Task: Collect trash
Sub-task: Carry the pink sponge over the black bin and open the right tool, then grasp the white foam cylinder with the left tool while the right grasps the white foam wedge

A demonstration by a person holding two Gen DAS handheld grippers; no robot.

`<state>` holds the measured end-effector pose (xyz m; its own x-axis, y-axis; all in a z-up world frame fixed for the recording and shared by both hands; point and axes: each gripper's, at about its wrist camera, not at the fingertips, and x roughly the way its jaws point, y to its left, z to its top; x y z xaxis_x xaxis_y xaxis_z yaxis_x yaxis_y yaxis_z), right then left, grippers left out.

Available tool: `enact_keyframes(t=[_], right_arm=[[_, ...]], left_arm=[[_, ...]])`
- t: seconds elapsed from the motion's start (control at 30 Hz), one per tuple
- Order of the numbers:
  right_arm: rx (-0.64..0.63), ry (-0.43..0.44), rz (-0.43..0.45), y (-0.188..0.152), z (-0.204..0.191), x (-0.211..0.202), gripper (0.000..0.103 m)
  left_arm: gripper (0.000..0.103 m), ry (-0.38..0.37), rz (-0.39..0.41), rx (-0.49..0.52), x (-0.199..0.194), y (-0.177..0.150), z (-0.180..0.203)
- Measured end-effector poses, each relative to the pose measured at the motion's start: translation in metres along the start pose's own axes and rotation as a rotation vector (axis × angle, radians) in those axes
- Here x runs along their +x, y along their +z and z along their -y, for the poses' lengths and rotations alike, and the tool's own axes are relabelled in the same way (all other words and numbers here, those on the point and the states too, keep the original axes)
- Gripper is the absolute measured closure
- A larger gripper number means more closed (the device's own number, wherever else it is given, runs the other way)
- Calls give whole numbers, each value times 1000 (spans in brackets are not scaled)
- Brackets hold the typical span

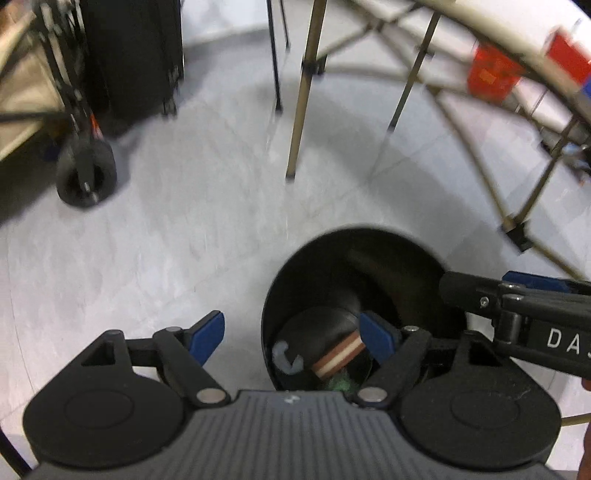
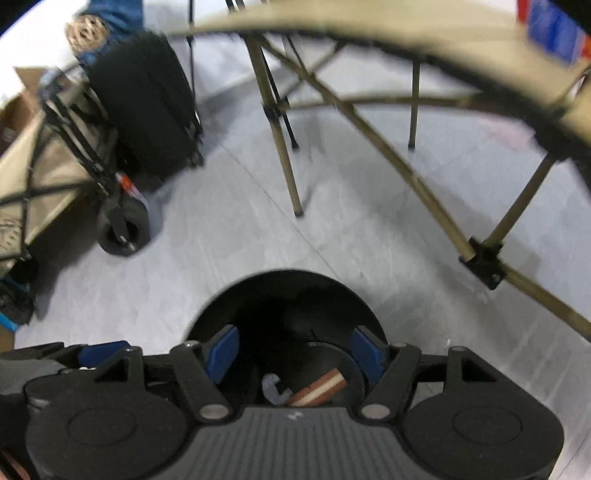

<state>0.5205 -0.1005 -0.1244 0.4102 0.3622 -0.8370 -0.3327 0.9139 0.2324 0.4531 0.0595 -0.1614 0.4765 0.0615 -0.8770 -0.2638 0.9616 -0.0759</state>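
The floor point(image 1: 207, 192) is pale grey, smooth, with thin seams between large tiles. On it stands a black bin point(image 1: 354, 295), round and open at the top. At its bottom lie three pieces of trash: a brown and cream striped block point(image 1: 340, 356), a small grey hook-shaped piece point(image 1: 286, 358) just beside it, and something green point(image 1: 341, 384) partly hidden under the block.

The left gripper point(image 1: 291, 338) hangs over the left rim of the bin, its jaws wide and holding nothing; one blue pad is over the floor, the other over the bin opening. The right gripper point(image 2: 295, 352) is directly above the bin, its jaws also wide and empty, and both blue pads are inside the outline of the rim.

Behind the bin stands a folding table point(image 2: 369, 33) with tan legs and black joints. On the table are red boxes point(image 1: 495, 70), blurred. To the left is a cart point(image 2: 44, 173) with tan fabric, a black frame and a black wheel point(image 1: 86, 177). Near it stands a black suitcase point(image 1: 133, 55).
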Motion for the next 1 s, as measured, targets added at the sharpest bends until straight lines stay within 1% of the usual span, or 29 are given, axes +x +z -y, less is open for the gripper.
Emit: enact_keyframes(t=[0.13, 0.17, 0.2, 0.23, 0.3, 0.33, 0.43, 0.5, 0.57, 0.67, 0.73, 0.8, 0.87, 1.0], right_arm=[[5, 27, 181, -17, -8, -75, 35], [12, 30, 226, -22, -7, -94, 33], [25, 31, 270, -28, -5, -114, 29], [41, 30, 312, -34, -1, -135, 27], [66, 21, 409, -52, 8, -178, 27], [71, 14, 448, -60, 13, -195, 26], [94, -34, 586, -91, 33, -253, 22], [106, -92, 662, -111, 48, -284, 20], [120, -153, 723, -130, 63, -311, 18], [151, -226, 769, -152, 86, -340, 16], [175, -265, 783, -162, 101, -350, 16], [207, -283, 782, -172, 114, -354, 16], [229, -291, 782, -173, 124, -354, 16], [249, -302, 773, -167, 140, -347, 16]], left_arm=[[21, -85, 164, 10, -71, -7, 6], [20, -105, 200, 17, -86, -10, 10], [19, -130, 248, 27, -105, -14, 16], [19, -151, 285, 39, -119, -17, 21], [18, -199, 371, 83, -150, -26, 37], [17, -219, 401, 106, -162, -31, 45], [16, -307, 471, 183, -194, -47, 72], [16, -362, 502, 234, -210, -57, 93], [16, -401, 534, 278, -221, -67, 111], [16, -429, 571, 334, -228, -78, 140], [16, -436, 568, 355, -226, -80, 154], [16, -441, 553, 354, -223, -79, 161], [16, -447, 551, 361, -220, -76, 163], [16, -440, 552, 380, -207, -63, 181]])
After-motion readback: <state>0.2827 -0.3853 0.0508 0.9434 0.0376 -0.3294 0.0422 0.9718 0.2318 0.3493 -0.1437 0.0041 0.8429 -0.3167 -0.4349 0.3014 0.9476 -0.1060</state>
